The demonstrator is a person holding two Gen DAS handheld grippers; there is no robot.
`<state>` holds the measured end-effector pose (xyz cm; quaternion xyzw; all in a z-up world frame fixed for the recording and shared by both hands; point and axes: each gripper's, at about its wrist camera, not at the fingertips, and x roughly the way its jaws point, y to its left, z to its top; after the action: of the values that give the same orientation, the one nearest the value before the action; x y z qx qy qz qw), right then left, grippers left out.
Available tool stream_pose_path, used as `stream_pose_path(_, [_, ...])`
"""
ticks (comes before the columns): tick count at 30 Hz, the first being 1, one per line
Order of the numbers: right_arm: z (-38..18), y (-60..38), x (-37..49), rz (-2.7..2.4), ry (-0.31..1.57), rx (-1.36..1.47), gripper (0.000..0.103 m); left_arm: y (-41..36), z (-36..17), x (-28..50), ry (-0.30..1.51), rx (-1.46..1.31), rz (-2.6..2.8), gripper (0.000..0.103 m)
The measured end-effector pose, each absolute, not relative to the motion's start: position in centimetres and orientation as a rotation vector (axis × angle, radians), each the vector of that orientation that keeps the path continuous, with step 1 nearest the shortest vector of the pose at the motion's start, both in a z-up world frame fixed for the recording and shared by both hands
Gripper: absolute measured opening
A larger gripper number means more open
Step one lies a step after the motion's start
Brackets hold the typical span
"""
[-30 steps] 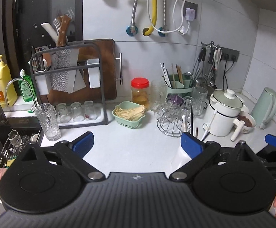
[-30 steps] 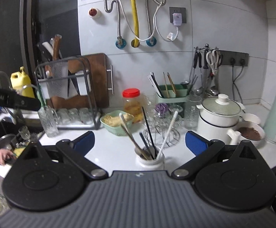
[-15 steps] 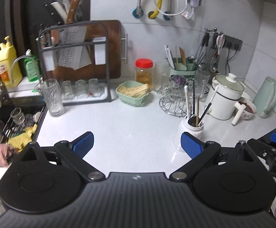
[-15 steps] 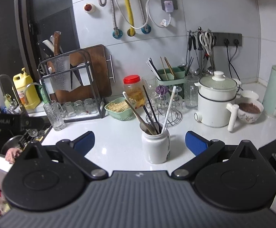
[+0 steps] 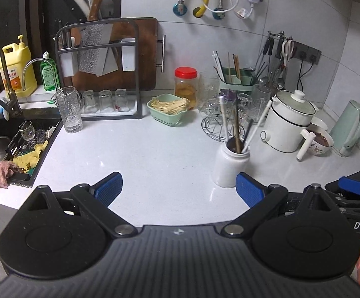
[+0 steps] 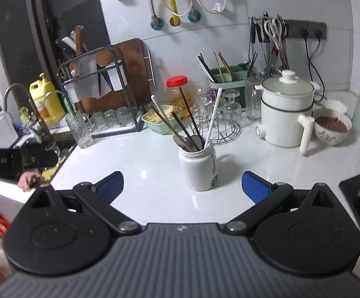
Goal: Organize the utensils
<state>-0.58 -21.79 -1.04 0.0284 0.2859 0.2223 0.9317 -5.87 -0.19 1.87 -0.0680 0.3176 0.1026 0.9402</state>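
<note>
Each hand-held gripper, left and right, gapes wide (holding nothing)

We record a white ceramic jar with green lettering, standing on a white speckled stone counter. The pale green plastic basket holds straw-coloured sticks. The clear glass jar has a red lid. The detergent jug is yellow. Both gripper finger pads are blue.
</note>
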Motion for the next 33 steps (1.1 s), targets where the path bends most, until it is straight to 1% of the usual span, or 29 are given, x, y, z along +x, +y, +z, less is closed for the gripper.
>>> stream_pose_path(10, [-1.0, -23.7, -0.2, 0.496, 0.573, 0.044, 0.103, -2.8, 1.5, -6.0, 0.641, -0.174, 0.216, 0.099])
stream_pose_path(33, [-0.7, -24.7, -0.2, 0.515, 0.553, 0.061, 0.103, -3.4, 1.8, -6.9, 0.652, -0.193, 0.237, 0.099])
